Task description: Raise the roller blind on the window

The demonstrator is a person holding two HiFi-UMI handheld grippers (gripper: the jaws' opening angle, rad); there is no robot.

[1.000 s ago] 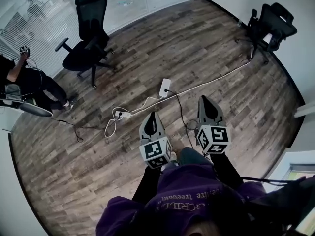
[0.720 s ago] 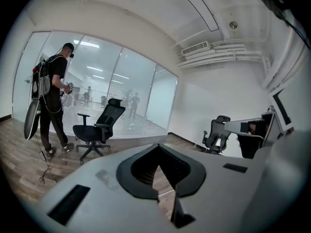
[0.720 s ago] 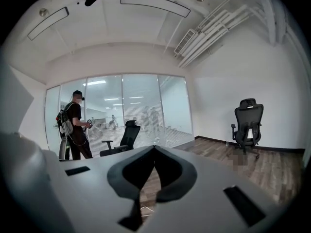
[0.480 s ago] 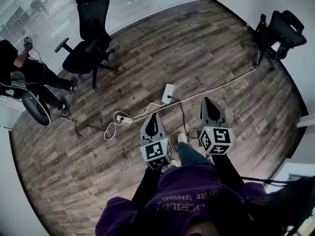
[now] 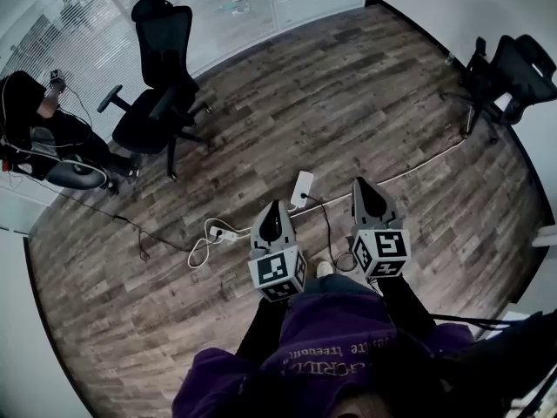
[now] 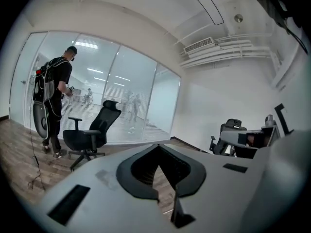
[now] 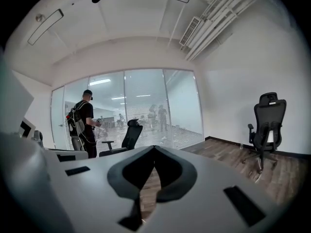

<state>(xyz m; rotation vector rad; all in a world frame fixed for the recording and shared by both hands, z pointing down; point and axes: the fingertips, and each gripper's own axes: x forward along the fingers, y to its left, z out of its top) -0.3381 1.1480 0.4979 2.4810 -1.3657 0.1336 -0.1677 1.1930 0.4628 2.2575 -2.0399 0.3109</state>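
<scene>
No roller blind or window cord shows in any view. In the head view my left gripper (image 5: 271, 209) and right gripper (image 5: 363, 185) are held side by side in front of my purple-sleeved body, pointing out over the wooden floor (image 5: 348, 85). Both are shut, with nothing between their jaws. In the left gripper view the left gripper (image 6: 158, 147) has its jaw tips meeting and points toward a glass partition (image 6: 131, 101). The right gripper (image 7: 154, 147) looks just as closed and empty in its own view, aimed at the same glass wall (image 7: 146, 106).
A black office chair (image 5: 161, 77) stands at the far left and another (image 5: 513, 72) by the right wall. A person (image 5: 43, 124) with a backpack stands at the left by the slatted glass partition (image 5: 87, 33). A white power strip (image 5: 302, 188) and cables (image 5: 418, 165) lie on the floor just ahead.
The head view has shifted, so the power strip and cables now lie closer to the grippers. The person at the left has changed position. Both grippers stay shut and held alike.
</scene>
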